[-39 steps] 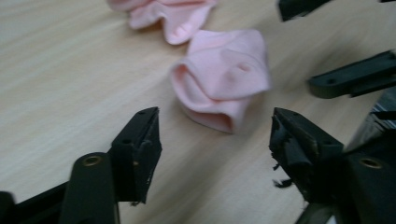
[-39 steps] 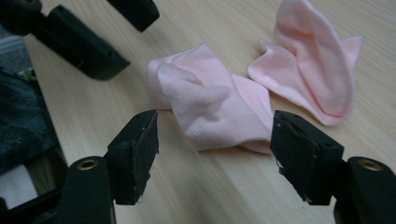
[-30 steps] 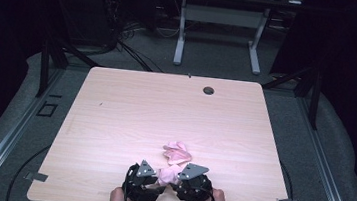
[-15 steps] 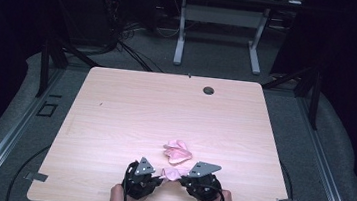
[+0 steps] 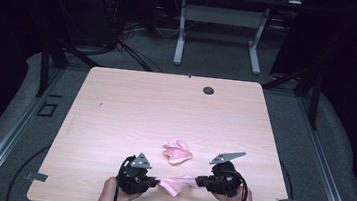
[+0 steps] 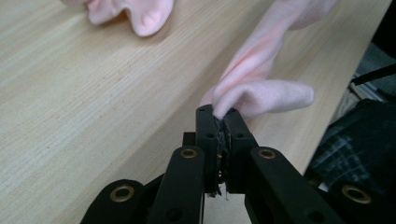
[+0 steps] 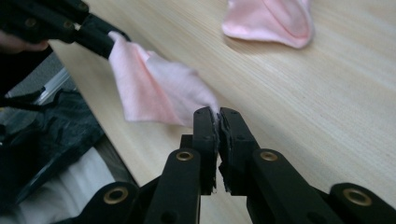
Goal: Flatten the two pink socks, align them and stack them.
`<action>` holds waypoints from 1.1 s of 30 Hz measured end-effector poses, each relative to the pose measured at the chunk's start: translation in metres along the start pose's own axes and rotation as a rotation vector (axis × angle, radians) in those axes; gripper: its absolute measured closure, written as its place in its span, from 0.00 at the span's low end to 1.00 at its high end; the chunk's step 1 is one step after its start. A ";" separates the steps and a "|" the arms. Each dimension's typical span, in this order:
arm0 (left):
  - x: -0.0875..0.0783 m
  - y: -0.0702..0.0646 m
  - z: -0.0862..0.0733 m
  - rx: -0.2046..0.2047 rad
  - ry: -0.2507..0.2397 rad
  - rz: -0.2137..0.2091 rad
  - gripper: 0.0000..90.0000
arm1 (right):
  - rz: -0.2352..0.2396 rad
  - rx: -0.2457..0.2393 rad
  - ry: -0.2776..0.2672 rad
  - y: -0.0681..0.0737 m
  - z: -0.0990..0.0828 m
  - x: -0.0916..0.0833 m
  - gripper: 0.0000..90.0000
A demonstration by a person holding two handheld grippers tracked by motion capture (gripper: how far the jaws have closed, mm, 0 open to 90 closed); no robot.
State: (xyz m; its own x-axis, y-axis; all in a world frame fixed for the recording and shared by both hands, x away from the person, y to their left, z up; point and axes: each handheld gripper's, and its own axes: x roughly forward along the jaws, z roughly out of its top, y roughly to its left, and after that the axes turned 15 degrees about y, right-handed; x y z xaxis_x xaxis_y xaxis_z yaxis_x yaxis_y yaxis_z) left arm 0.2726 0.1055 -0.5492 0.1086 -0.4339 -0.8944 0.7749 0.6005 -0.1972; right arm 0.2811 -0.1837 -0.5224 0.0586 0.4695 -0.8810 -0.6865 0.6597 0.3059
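Observation:
A pink sock (image 5: 176, 184) hangs stretched between my two grippers just above the front edge of the wooden table (image 5: 165, 114). The left gripper (image 5: 157, 181) is shut on one end of it; in the left gripper view the jaws (image 6: 222, 114) pinch a fold of the pink fabric (image 6: 261, 88). The right gripper (image 5: 198, 181) is shut on the other end, and its jaws (image 7: 217, 114) clamp the sock's edge (image 7: 154, 88). A second pink sock (image 5: 177, 152) lies crumpled on the table just behind them.
A dark round grommet hole (image 5: 208, 90) sits near the table's far edge. Beyond the table are a second desk's legs (image 5: 181, 35) and floor cables (image 5: 122, 44). The person's hands and lap are at the front edge.
The grippers were close together at the pink fabric. The right one has since moved right and slightly up, and the sock is now drawn out between them.

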 end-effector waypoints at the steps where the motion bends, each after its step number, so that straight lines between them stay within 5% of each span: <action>1: 0.003 0.002 0.001 0.004 0.020 0.006 0.95 | 0.008 0.015 0.010 -0.004 0.001 0.004 0.94; 9: -0.001 0.007 -0.006 -0.066 0.004 0.024 0.59 | -0.024 0.057 0.007 -0.019 0.004 0.019 0.71; 15: -0.013 0.006 -0.011 -0.092 -0.019 0.015 0.52 | -0.021 0.059 -0.039 -0.022 0.000 0.010 0.67; 21: -0.015 -0.017 -0.009 -0.046 -0.043 0.043 0.51 | -0.030 -0.015 -0.099 -0.011 -0.003 0.007 0.65; 25: -0.001 -0.028 -0.004 -0.016 -0.006 0.080 0.52 | -0.024 -0.039 -0.053 -0.012 0.005 0.022 0.62; 28: 0.012 -0.027 -0.002 -0.006 0.020 0.100 0.62 | -0.052 -0.051 -0.013 -0.011 0.010 0.036 0.66; 33: 0.021 -0.018 0.000 0.017 0.041 0.099 0.85 | -0.073 -0.039 0.011 -0.013 0.012 0.052 0.88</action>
State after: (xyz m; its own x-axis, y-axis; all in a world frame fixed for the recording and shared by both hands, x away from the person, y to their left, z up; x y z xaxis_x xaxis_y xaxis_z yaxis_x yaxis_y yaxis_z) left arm 0.2614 0.0857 -0.5640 0.1598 -0.3449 -0.9250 0.7721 0.6275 -0.1006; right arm 0.3015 -0.1604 -0.5676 0.1016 0.4142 -0.9045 -0.7085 0.6684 0.2265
